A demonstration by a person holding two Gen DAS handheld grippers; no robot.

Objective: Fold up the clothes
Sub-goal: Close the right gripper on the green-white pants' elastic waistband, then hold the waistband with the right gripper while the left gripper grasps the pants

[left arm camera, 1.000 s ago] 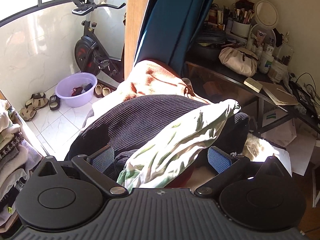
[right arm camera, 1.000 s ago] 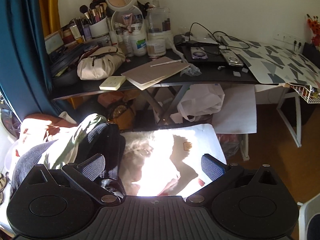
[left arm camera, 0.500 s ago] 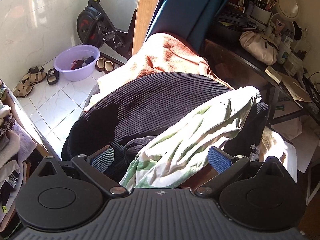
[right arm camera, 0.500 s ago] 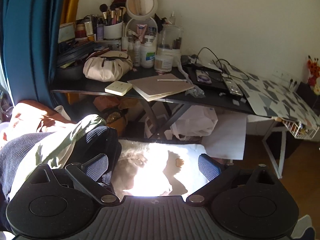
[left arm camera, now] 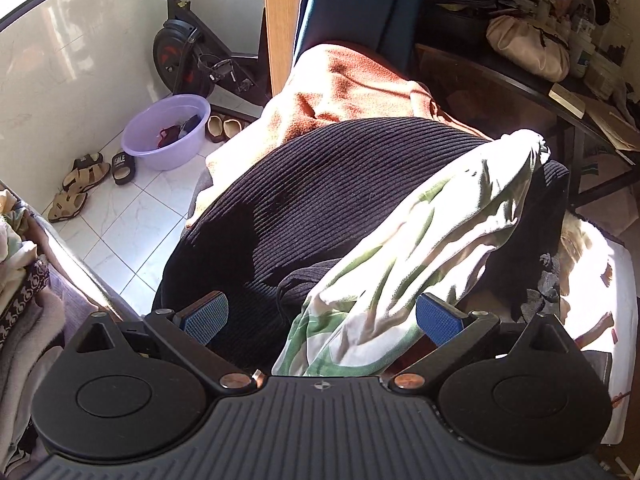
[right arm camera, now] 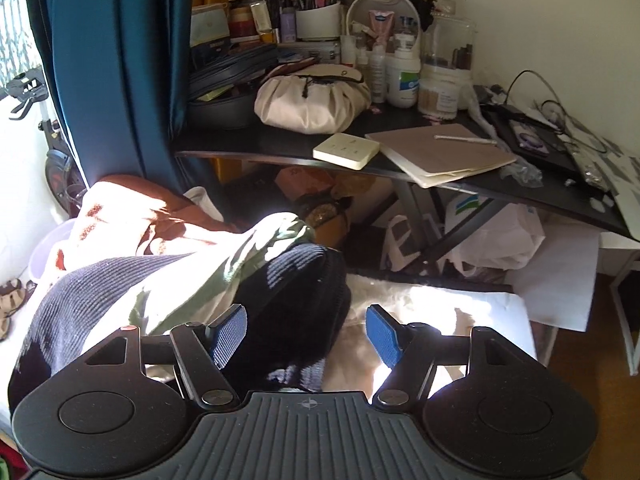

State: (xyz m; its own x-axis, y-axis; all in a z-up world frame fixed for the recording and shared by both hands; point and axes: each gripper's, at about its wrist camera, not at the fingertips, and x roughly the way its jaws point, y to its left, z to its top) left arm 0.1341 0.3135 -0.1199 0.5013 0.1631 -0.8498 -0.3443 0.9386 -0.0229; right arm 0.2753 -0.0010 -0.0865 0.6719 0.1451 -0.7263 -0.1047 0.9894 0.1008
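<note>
A pile of clothes lies in front of me. A dark ribbed knit garment [left arm camera: 320, 196] is spread over an orange-brown cloth [left arm camera: 352, 84], and a pale green and white garment [left arm camera: 420, 248] lies across it. My left gripper [left arm camera: 322, 316] is open, its blue pads on either side of the green garment's near end, above the clothes. My right gripper [right arm camera: 306, 334] is open, partly narrowed, its pads flanking the right end of the dark knit garment [right arm camera: 296, 300]. The green garment [right arm camera: 224, 268] shows to the left there. Neither gripper holds anything.
A black desk [right arm camera: 280, 148] crowded with cosmetics, a beige pouch [right arm camera: 312, 100] and a notebook stands ahead right. A teal curtain [right arm camera: 108, 60] hangs at left. A purple basin [left arm camera: 166, 132], sandals and an exercise bike [left arm camera: 192, 56] stand on the tiled floor. Folded clothes [left arm camera: 20, 292] are stacked at far left.
The left gripper has moved closer over the pile, tilting down. The right gripper has swung left over the dark knit's end, and its jaws have narrowed.
</note>
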